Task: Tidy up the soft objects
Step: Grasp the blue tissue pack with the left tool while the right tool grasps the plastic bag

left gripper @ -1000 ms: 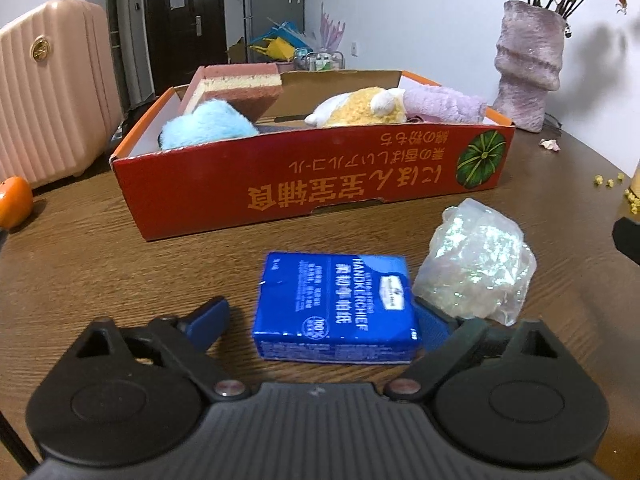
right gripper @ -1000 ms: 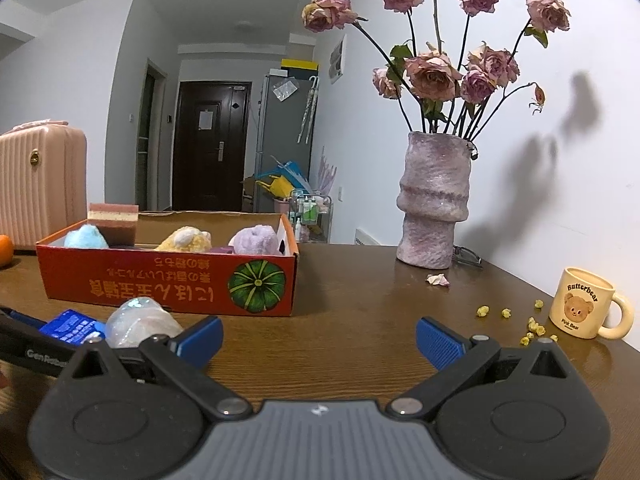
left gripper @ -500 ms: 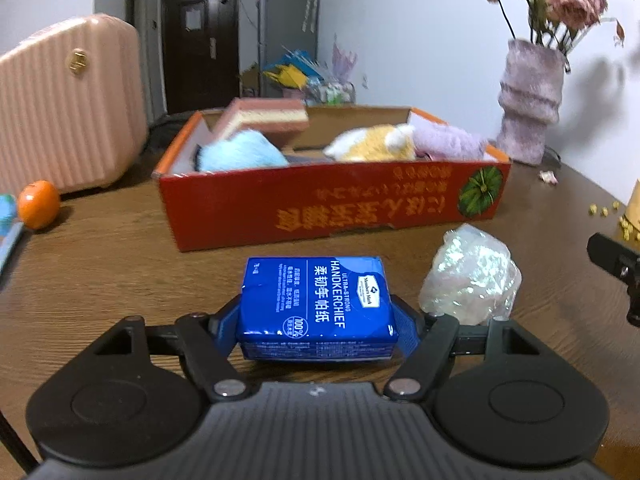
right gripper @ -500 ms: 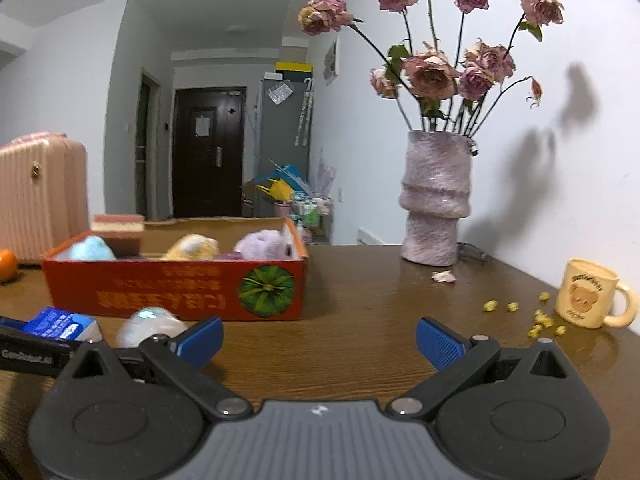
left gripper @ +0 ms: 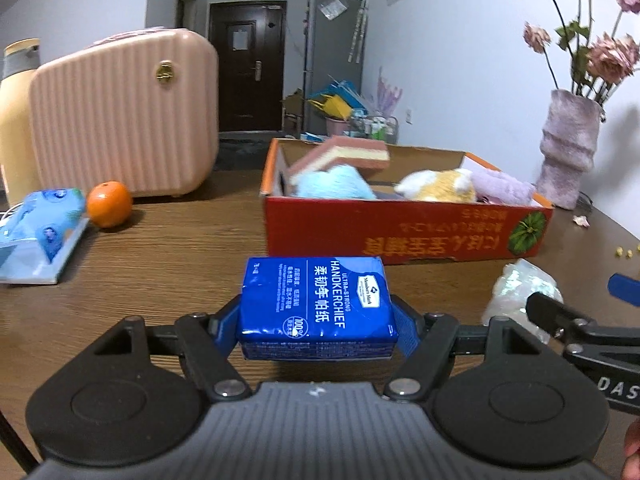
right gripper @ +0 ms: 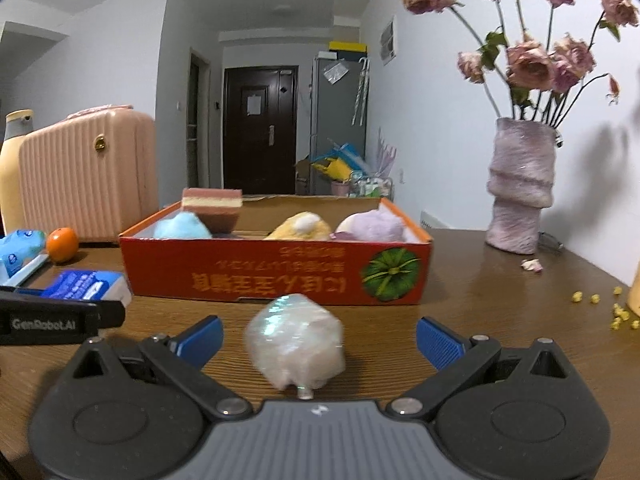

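Two grippers are working over a brown wooden table (right gripper: pixel 500 300). The left gripper (left gripper: pixel 318 326) is clamping a blue rectangular plastic-wrapped tissue pack (left gripper: pixel 316 304) between its blue pads; the pads are pressing on the pack's short ends, with the jaws standing at a middling width. The pack is showing white print reading "ULTRA-STRONG HANDKERCHIEF" on its glossy top face, and it is sitting level, clear of the table surface.

The right gripper (right gripper: pixel 320 340) is standing wide open, its blue fingers (right gripper: pixel 438 342) flanking a crumpled iridescent white plastic bundle (right gripper: pixel 296 346) without touching it. The bundle is resting on the table, rounded and lumpy, reflecting pale green and pink.

At twelve o'clock from both grippers, a red cardboard box with orange lettering (right gripper: pixel 276 276) is holding a fluffy light-blue soft item (right gripper: pixel 182 226), a layered pink-and-cream sponge block (right gripper: pixel 212 208), a yellow plush toy (right gripper: pixel 302 226) and a lilac plush item (right gripper: pixel 372 226). The blue item is lying at the box's nine o'clock end, the lilac one at three o'clock.
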